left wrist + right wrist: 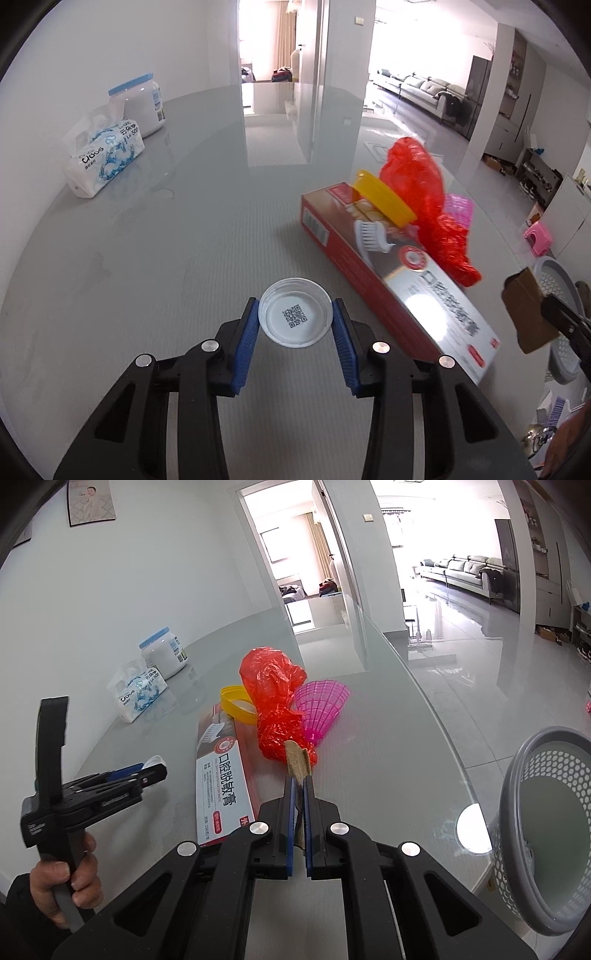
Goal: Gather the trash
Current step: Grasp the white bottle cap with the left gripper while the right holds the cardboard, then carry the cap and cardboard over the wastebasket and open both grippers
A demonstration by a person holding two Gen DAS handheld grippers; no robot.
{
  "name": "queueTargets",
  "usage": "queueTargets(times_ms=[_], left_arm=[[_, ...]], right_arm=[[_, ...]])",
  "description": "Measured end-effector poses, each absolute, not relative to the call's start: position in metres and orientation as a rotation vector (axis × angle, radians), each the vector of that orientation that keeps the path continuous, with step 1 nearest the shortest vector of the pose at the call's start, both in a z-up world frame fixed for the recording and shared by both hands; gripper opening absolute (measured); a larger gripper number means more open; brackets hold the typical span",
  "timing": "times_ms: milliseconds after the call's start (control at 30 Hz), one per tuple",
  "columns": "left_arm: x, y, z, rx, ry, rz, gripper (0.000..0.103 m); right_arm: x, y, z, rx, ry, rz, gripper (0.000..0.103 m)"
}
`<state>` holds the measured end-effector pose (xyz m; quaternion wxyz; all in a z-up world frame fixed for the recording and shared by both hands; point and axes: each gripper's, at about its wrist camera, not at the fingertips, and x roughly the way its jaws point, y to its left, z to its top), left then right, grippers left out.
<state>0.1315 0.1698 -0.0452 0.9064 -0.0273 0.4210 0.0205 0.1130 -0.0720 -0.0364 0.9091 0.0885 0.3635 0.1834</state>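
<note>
From the left wrist camera, the left gripper (pixel 295 317) closed its blue pads (pixel 246 339) on a white lid (pixel 294 317) with a QR code inside, both pads touching its rim just above the grey table (pixel 166 240). A red toothpaste box (pixel 388 280) lay just to the right, with a yellow lid (pixel 384 197) and a crumpled red bag (pixel 424 199) at its far end. A tissue pack (pixel 105 158) and a blue-lidded jar (pixel 142 105) stood well apart at the far left, against the wall. At the right edge, the right gripper's finger (pixel 565 317) held a brown scrap (pixel 530 310) in front of a grey basket (pixel 557 273). From the right wrist camera, the right gripper (pixel 299 786) pinched that brown scrap (pixel 297 762) edge-on between its nearly shut jaws, above the table (pixel 388 757) and near the red bag (pixel 275 709), box (pixel 221 775) and a pink mesh cone (pixel 323 705). The perforated basket (pixel 535 812) sat beyond the table's right edge. At left, the left gripper (pixel 147 770) held the lid (pixel 151 762), the person's hand (pixel 70 886) wrapped round its handle.
</note>
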Motion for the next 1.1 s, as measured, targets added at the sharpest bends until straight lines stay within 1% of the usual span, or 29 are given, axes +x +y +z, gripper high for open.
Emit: queueTargets(times_ms=[200, 567, 900, 1100], left_arm=[[0.112, 0.136, -0.025, -0.027, 0.83, -0.033, 0.039], [0.101, 0.032, -0.007, 0.057, 0.791, -0.208, 0.039], [0.11, -0.074, -0.008, 0.13, 0.805, -0.358, 0.039], [0.119, -0.141, -0.023, 0.174, 0.833, -0.448, 0.039]], right_arm=[[0.101, -0.09, -0.035, 0.194, 0.741, 0.355, 0.004], [0.072, -0.165, -0.03, 0.259, 0.706, 0.241, 0.004], [0.049, -0.268, -0.033, 0.321, 0.675, 0.065, 0.004], [0.043, -0.318, -0.043, 0.364, 0.679, -0.001, 0.004]])
